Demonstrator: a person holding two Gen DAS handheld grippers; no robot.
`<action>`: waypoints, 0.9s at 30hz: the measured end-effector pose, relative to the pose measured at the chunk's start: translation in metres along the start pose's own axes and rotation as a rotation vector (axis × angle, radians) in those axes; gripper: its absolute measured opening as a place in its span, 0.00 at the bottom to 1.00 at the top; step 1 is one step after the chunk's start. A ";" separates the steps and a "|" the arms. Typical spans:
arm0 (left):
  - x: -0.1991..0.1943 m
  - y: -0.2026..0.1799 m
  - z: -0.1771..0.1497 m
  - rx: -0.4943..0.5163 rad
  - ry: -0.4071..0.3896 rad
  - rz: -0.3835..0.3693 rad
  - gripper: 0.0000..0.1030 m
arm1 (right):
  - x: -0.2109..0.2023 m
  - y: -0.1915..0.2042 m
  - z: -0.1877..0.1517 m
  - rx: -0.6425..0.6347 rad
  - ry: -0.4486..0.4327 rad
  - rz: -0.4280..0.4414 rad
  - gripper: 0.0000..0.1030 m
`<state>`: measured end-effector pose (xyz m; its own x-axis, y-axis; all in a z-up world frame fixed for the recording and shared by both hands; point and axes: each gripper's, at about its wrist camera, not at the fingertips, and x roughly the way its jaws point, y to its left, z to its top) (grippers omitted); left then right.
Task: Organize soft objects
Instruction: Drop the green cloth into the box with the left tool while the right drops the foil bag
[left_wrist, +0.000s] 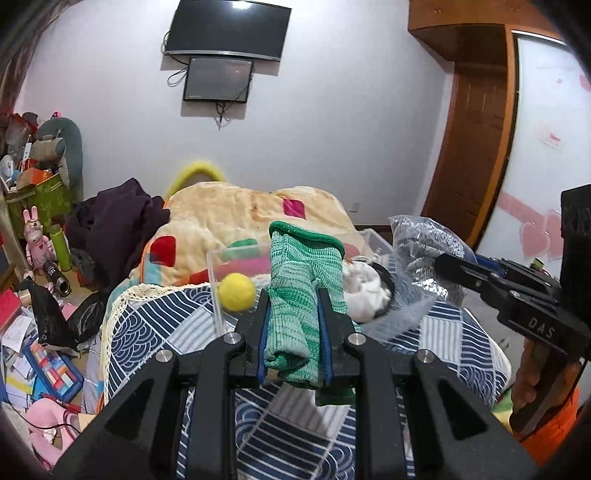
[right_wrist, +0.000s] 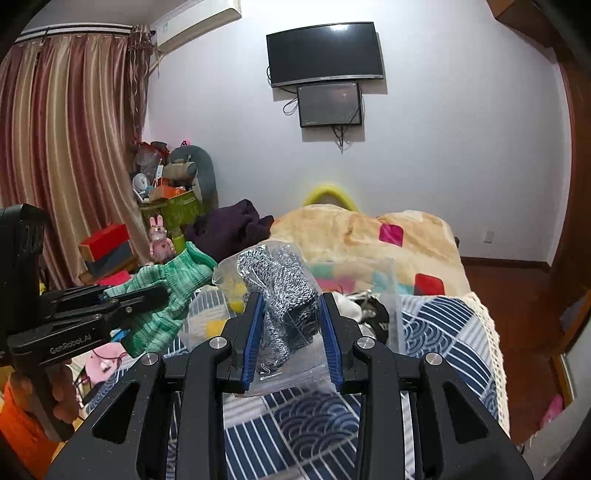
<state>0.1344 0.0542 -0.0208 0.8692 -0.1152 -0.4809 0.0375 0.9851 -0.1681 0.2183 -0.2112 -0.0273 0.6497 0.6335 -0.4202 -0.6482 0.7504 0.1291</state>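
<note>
Two grips — left fingers (left_wrist: 293, 325) pinching green knit glove (left_wrist: 303, 280), right fingers (right_wrist: 291, 332) clamping bagged grey glove (right_wrist: 284, 291).

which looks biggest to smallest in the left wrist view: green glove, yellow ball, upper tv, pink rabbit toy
1. green glove, though nearness to the camera inflates it
2. upper tv
3. pink rabbit toy and yellow ball look alike

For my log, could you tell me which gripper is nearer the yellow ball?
Left. The left gripper, holding a green glove, sits just beside the yellow ball; the right gripper is farther off.
</note>
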 end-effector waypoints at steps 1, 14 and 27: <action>0.004 0.001 0.001 -0.004 0.002 0.003 0.21 | 0.004 0.001 0.001 0.001 0.004 0.004 0.27; 0.064 0.022 -0.003 -0.060 0.087 0.045 0.21 | 0.070 0.012 -0.009 -0.030 0.138 0.017 0.27; 0.085 0.032 -0.016 -0.092 0.146 0.028 0.25 | 0.093 0.018 -0.024 -0.063 0.230 0.014 0.30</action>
<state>0.2012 0.0736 -0.0805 0.7880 -0.1123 -0.6053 -0.0367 0.9729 -0.2282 0.2575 -0.1431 -0.0862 0.5380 0.5785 -0.6131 -0.6843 0.7245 0.0831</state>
